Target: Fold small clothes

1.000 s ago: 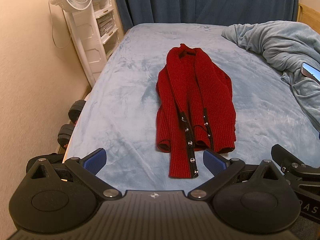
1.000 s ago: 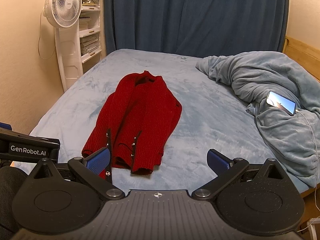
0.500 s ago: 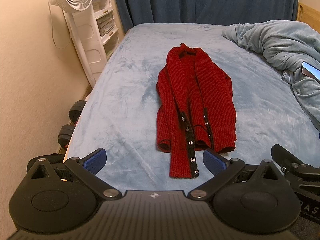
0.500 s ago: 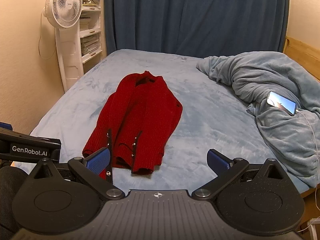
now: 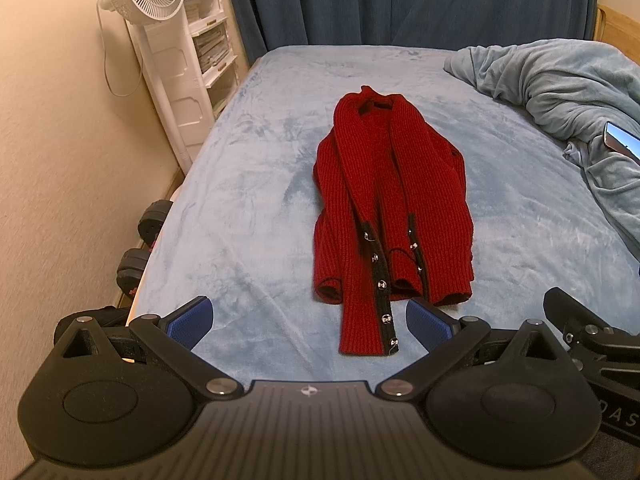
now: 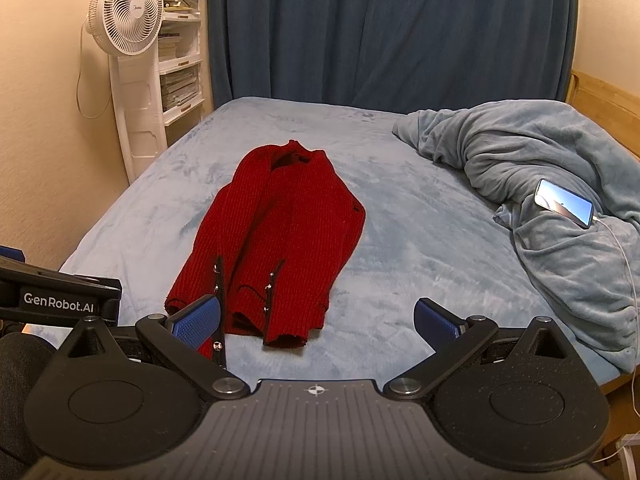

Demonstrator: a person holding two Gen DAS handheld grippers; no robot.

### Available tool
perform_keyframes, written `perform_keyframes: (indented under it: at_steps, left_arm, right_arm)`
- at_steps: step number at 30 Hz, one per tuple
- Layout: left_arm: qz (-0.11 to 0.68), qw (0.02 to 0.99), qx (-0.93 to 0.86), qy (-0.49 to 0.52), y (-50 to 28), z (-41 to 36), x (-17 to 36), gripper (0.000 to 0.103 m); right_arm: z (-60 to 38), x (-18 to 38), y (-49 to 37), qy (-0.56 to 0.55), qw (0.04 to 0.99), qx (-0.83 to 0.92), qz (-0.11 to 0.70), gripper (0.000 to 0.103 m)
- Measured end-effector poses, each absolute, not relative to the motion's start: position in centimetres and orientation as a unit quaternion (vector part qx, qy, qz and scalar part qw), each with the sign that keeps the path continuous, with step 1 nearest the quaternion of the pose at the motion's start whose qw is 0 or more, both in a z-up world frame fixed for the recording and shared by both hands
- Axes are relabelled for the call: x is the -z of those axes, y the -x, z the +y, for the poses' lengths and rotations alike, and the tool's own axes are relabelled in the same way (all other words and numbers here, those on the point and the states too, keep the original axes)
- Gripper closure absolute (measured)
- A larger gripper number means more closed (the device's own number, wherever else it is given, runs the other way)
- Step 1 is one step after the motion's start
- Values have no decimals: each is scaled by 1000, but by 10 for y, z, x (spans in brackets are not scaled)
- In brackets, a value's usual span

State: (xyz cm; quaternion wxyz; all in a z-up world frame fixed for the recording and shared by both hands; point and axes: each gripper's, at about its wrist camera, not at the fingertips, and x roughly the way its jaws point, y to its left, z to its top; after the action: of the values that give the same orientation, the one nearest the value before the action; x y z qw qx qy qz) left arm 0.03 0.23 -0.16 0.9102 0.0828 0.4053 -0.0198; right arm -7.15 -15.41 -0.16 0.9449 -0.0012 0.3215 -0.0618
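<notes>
A small red knit cardigan (image 5: 390, 208) with black button bands lies lengthwise on the light blue bed (image 5: 248, 216), collar at the far end, both sides folded inward. One sleeve or front strip reaches toward me past the hem. My left gripper (image 5: 308, 322) hovers open just short of that near end, holding nothing. In the right wrist view the cardigan (image 6: 280, 248) lies ahead and to the left. My right gripper (image 6: 316, 322) is open and empty, its left fingertip in front of the garment's near edge.
A crumpled blue blanket (image 6: 540, 184) fills the bed's right side, with a lit phone (image 6: 564, 202) and white cable on it. A white standing fan (image 6: 128, 40) and shelves stand at the left wall. Dumbbells (image 5: 140, 248) lie beside the bed. Dark curtains hang behind.
</notes>
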Motion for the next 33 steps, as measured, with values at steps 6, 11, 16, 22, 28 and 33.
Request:
perform_keyframes:
  at_steps: [6, 11, 16, 22, 28, 33]
  left_arm:
    - [405, 910, 20, -84, -1, 2, 2, 0]
    - [406, 910, 19, -83, -1, 2, 2, 0]
    - [407, 909, 21, -83, 1, 4, 0, 0]
    - [414, 907, 22, -80, -3, 10, 3, 0]
    - [425, 902, 16, -69, -27, 19, 19, 0]
    - [421, 906, -7, -41, -88, 47, 35, 0]
  right_arm:
    - [-154, 3, 72, 0, 945, 62, 322, 1]
    - [-154, 3, 72, -1, 945, 61, 323, 1]
    - [-153, 4, 72, 0, 944, 60, 323, 1]
    - [-154, 6, 69, -4, 942, 61, 329, 1]
    - [-166, 16, 55, -32, 935, 65, 347, 1]
    - [-204, 31, 14, -112, 925, 89, 351, 1]
